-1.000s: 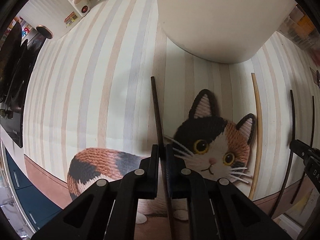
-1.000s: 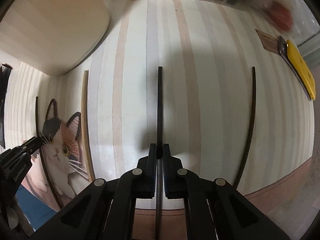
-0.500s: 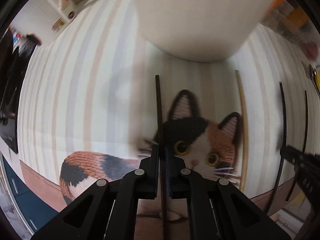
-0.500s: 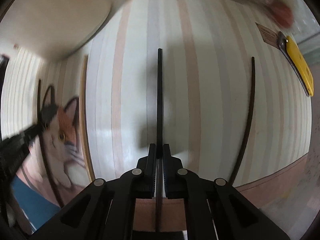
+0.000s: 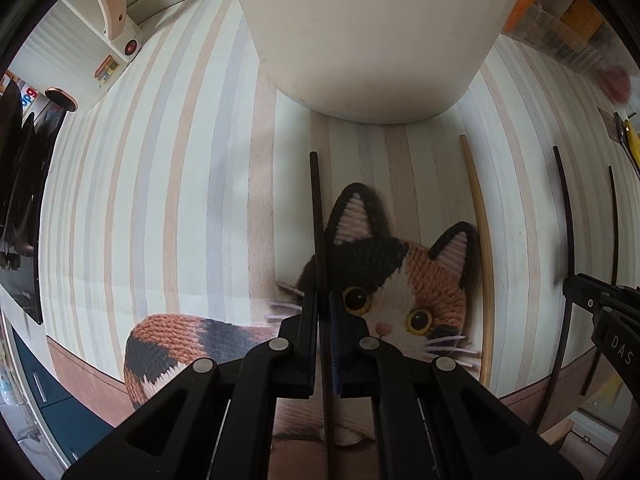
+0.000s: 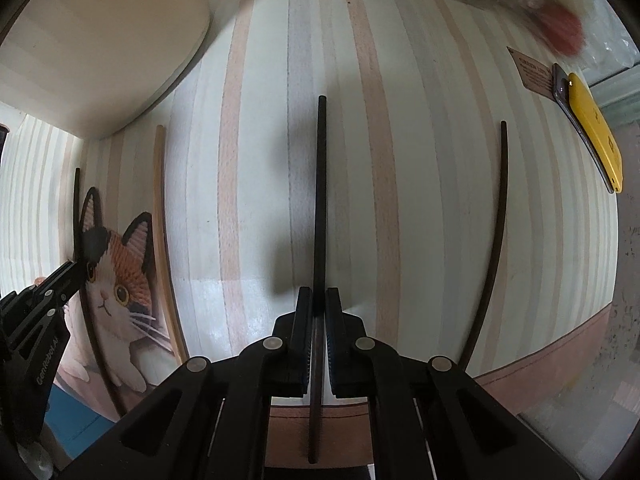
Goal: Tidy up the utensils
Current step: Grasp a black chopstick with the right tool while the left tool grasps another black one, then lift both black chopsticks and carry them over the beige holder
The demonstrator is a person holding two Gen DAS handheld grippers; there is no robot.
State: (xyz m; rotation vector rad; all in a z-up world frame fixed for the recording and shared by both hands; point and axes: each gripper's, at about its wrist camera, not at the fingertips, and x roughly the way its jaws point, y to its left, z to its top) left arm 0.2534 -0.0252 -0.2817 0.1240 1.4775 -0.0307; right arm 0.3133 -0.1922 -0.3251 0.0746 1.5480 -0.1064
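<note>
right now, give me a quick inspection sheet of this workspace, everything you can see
surface: striped mat with a knitted cat picture
job's things: four chopsticks; two dark ones gripped, a tan chopstick and a loose dark chopstick lying flat; cream container beyond them
clutter: yellow phone at the mat's edge
grippers: left gripper and right gripper each shut on a dark chopstick
cables: nothing seen
surroundings: white appliance, blurred shelf items

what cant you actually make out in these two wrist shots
- Left wrist: white container, top cut by the frame; contents unseen.
- Left wrist: right tool cut by the edge; its tips unseen.
- Right wrist: items along the far edge, blurred.
- Right wrist: card text too small.
</note>
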